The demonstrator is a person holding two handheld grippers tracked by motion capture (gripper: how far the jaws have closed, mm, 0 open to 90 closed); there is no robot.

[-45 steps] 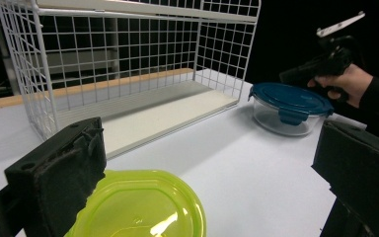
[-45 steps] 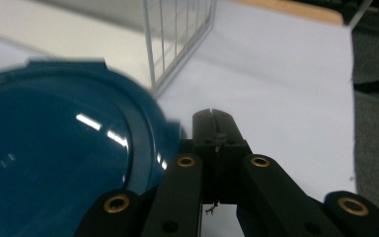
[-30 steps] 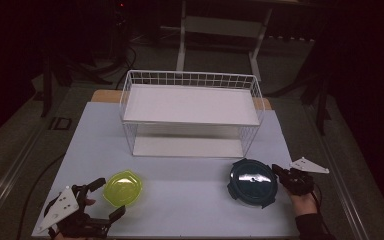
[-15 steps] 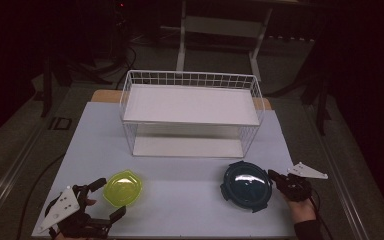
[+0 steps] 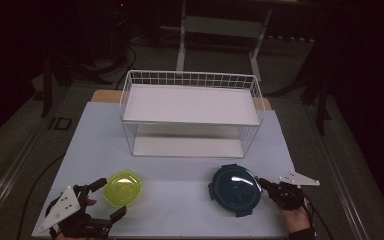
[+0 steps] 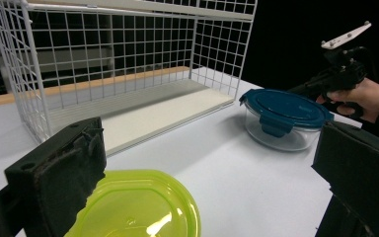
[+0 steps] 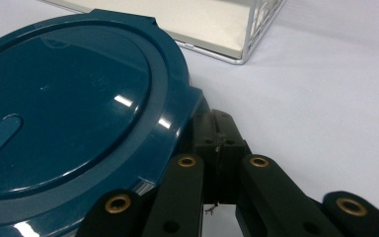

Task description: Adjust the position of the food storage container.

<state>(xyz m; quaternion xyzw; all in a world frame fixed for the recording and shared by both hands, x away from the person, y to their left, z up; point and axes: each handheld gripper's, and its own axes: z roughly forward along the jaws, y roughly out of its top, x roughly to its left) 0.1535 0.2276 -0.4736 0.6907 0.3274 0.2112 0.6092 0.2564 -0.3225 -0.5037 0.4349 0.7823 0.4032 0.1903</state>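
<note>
A round glass container with a dark blue clip lid (image 5: 235, 189) (image 6: 284, 111) (image 7: 69, 113) sits at the table's front right. My right gripper (image 5: 263, 183) (image 7: 218, 129) is shut, and its tips touch the container's right side just under the lid's rim. It also appears far off in the left gripper view as the right gripper (image 6: 325, 81) in a hand. A yellow-green lidded container (image 5: 124, 187) (image 6: 138, 207) sits at the front left. My left gripper (image 5: 108, 200) (image 6: 207, 148) stands wide open beside it, one jaw on each side, not touching it.
A white wire rack (image 5: 190, 112) (image 6: 118, 74) (image 7: 256, 34) with an upper and a lower shelf stands at the middle back of the white table top (image 5: 180, 180). Dark floor and cables lie beyond the table's edges.
The right gripper has moved left, and the blue-lidded container has slid left and slightly nearer in front of it. The left gripper and yellow-green container have stayed put.
</note>
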